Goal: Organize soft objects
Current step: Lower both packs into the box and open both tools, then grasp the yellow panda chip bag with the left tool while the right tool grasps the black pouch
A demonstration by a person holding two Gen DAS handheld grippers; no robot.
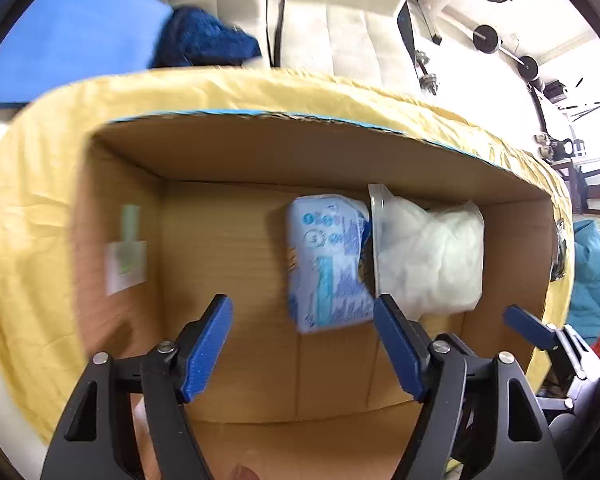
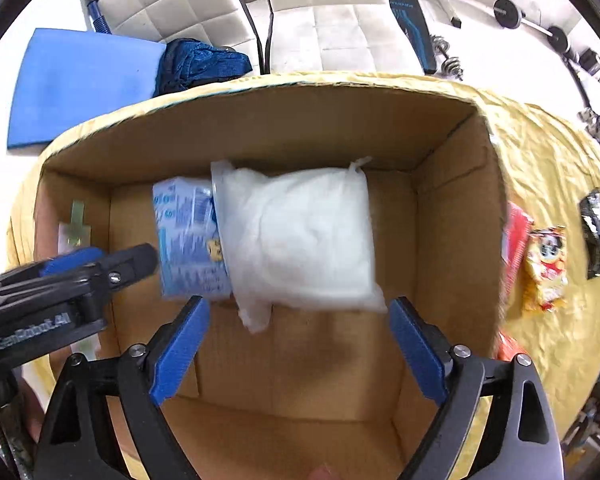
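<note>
Lying beyond right gripper [image 2: 298,306]: white bag [image 2: 300,236]

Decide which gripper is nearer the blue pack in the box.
Left. The left gripper nearly touches the blue pack; the right gripper hovers by the white bag.

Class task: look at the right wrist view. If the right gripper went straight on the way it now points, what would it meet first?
Probably the white bag, which lies straight ahead of the open right gripper on the floor of the cardboard box. Depth is hard to judge.
</note>
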